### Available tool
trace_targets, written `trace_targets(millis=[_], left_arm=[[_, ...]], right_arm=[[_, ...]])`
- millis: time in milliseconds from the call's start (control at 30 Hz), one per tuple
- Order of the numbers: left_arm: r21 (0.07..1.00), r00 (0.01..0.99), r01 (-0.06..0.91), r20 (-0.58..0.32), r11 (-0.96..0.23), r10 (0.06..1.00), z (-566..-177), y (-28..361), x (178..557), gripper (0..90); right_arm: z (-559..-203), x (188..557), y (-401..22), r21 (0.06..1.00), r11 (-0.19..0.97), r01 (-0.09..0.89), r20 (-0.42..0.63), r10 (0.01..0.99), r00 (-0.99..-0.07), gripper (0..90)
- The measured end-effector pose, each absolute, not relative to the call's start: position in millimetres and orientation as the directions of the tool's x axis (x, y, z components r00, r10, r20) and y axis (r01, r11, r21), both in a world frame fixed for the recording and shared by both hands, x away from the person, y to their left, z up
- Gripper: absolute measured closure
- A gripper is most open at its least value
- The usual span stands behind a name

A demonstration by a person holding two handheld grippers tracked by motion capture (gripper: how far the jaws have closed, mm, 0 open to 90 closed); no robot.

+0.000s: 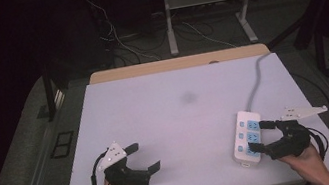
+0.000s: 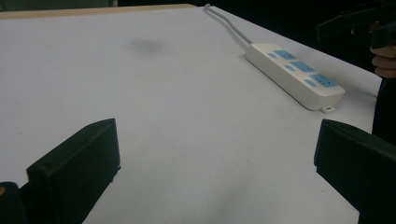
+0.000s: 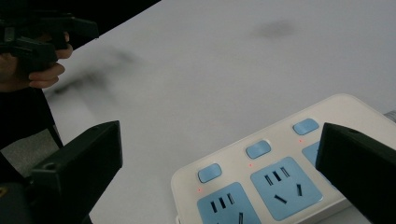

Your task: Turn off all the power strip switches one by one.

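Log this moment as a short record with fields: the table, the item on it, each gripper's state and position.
surface: white table top with a faint dark smudge
item: white power strip with blue sockets, lying flat near the right front edge
sockets: nothing plugged in; small red lights beside the blue switches
cord: grey cord runs from the strip off the far edge
left gripper: open, low over the table at front left, holding nothing
right gripper: open, jaws over the power strip, not closed on it
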State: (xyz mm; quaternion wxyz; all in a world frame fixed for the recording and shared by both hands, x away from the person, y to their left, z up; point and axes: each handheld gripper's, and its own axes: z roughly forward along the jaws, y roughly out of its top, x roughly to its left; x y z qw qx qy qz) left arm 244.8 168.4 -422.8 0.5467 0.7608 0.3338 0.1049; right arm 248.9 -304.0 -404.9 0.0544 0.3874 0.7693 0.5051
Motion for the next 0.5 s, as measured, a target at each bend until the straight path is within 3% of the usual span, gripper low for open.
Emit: trace_targets(millis=[500], left_arm=[[0.9,0.755,0.398,-0.21,-0.18,0.621,-423.8,168.1,244.2,0.0]], right_arm=[[-394.9,256.2,-296.2,0.799,0.245,0.55,0.29,0.643,-0.708,0.3]])
